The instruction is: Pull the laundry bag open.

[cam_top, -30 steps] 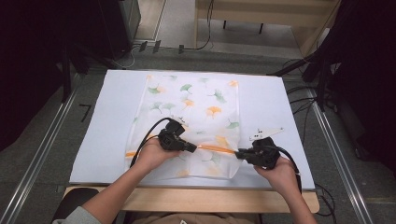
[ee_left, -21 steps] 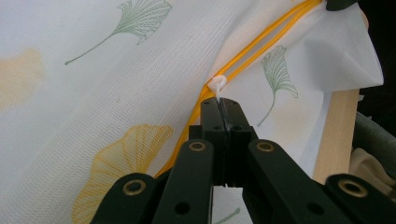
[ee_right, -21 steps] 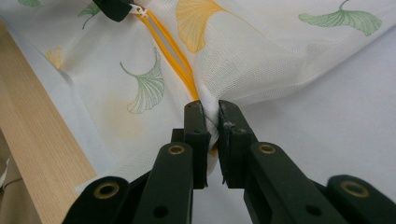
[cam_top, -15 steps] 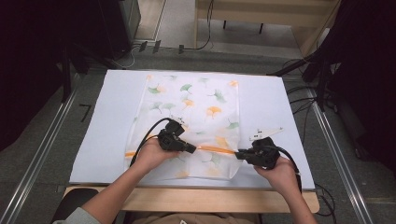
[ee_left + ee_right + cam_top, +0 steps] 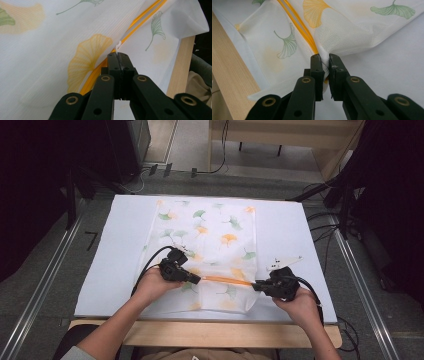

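Pinching zipper pull (image 5: 118, 47) — left gripper (image 5: 117, 56); right gripper (image 5: 325, 62) clamping bag (image 5: 342, 27) edge.

Landmark: white mesh bag w/ ginkgo-leaf print (image 5: 210, 240), flat on pale blue table mat (image 5: 115, 255).
Left of bag: bare mat, free to pass.
Right of bag: bare mat, free; white 3-cornered plate (image 5: 284, 262) on right gripper (image 5: 256, 286) sticks up near bag's near right corner.
Far side of bag: thin mat strip, free.
Near end of bag: blocked. Left gripper (image 5: 197, 280) + right gripper both clamped on orange zip line (image 5: 227, 280), black cables (image 5: 147, 265) looping there.
Near edge: bare wood table lip (image 5: 210, 332), forearms cross it.
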Motion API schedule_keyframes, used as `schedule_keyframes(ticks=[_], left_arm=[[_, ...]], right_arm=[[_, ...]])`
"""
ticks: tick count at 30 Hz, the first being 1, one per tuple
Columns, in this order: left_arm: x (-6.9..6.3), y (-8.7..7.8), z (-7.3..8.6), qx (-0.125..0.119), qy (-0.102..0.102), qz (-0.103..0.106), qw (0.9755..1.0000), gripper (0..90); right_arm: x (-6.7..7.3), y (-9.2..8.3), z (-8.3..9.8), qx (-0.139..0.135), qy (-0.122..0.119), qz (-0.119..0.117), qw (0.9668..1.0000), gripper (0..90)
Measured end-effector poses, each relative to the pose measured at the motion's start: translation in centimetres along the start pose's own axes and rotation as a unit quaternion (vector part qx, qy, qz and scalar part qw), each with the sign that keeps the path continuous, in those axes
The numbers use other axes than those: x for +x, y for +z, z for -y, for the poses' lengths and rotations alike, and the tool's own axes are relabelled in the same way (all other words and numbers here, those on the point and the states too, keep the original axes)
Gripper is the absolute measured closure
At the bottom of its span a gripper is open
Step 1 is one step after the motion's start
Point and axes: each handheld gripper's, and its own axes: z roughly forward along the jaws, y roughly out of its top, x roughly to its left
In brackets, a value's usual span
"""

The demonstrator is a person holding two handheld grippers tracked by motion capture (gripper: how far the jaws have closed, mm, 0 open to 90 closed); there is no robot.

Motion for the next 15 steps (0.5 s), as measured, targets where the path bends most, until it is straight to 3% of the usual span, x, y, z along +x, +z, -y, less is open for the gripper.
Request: schedule_keyframes(ticks=[6,15], left_arm=[[0.3,-1.3,0.7,-0.011,-0.003,-0.004,0.9999,90.0],[0.3,-1.2,0.9,-0.008,-0.003,-0.006,0.9999,90.0]], right_arm=[[0.0,0.1,-0.1,0.007,-0.004,0.003,1.0,84.7],[0.1,0.2,-0.1,0.008,-0.006,0.002,0.9999,84.8]])
